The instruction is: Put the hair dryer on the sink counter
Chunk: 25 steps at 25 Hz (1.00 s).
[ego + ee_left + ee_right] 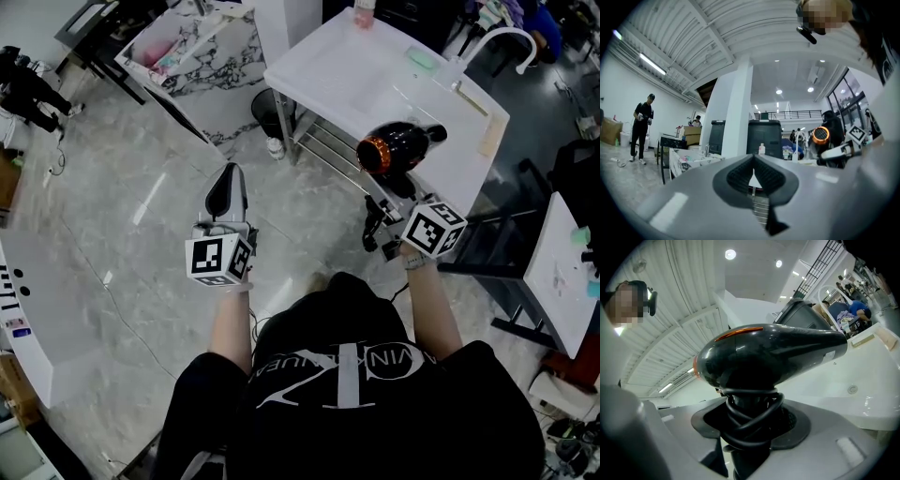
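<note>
Evidently, the right gripper clamps the glossy black, orange-ringed hair dryer by its cord-wrapped handle, barrel level, likely for laying flat on the white sink counter. The left gripper is closed and empty.

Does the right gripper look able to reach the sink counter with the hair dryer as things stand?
Probably yes. The right gripper grips the hair dryer by its handle, close to the sink counter's near edge, and the counter beside it looks bare; the faucet stands at the far side.
</note>
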Each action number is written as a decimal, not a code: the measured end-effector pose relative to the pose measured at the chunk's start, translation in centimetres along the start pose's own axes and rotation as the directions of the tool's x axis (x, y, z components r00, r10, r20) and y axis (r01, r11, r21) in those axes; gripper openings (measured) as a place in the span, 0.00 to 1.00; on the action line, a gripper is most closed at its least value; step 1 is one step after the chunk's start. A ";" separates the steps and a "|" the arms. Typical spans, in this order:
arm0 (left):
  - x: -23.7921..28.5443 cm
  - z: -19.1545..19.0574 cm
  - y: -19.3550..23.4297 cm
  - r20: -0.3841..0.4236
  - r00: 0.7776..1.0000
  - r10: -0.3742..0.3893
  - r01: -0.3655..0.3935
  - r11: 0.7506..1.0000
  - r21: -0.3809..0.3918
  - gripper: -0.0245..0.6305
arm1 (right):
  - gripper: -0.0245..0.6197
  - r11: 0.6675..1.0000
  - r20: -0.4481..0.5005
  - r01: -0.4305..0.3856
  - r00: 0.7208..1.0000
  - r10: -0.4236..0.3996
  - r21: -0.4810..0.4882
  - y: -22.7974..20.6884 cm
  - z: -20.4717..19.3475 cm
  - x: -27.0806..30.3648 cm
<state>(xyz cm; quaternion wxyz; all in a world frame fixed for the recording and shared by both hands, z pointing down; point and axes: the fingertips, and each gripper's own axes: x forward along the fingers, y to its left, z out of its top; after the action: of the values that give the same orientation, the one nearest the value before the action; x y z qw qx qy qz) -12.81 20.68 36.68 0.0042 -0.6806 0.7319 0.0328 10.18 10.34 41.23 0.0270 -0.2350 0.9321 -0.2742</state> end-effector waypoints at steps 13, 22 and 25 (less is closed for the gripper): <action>7.5 -2.1 2.7 -0.036 0.999 -0.034 0.034 0.999 0.016 0.04 | 0.44 1.000 -0.029 0.009 1.000 -0.009 -0.010 -3.8 2.0 7.9; 16.3 -1.1 5.3 -0.038 0.997 -0.066 0.066 0.998 -0.003 0.04 | 0.44 1.000 -0.089 0.022 0.996 -0.021 0.008 -6.5 5.2 15.2; 19.3 -1.7 5.4 -0.060 0.994 -0.092 0.092 0.996 -0.012 0.04 | 0.44 1.000 -0.116 0.021 0.993 -0.018 0.022 -7.7 6.4 17.4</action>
<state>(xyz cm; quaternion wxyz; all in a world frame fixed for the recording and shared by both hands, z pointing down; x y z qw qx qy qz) -19.58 1.75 37.60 -0.0194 -0.7143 0.6994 0.0155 -0.91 -6.38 41.20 -0.0272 -0.2275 0.9265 -0.2985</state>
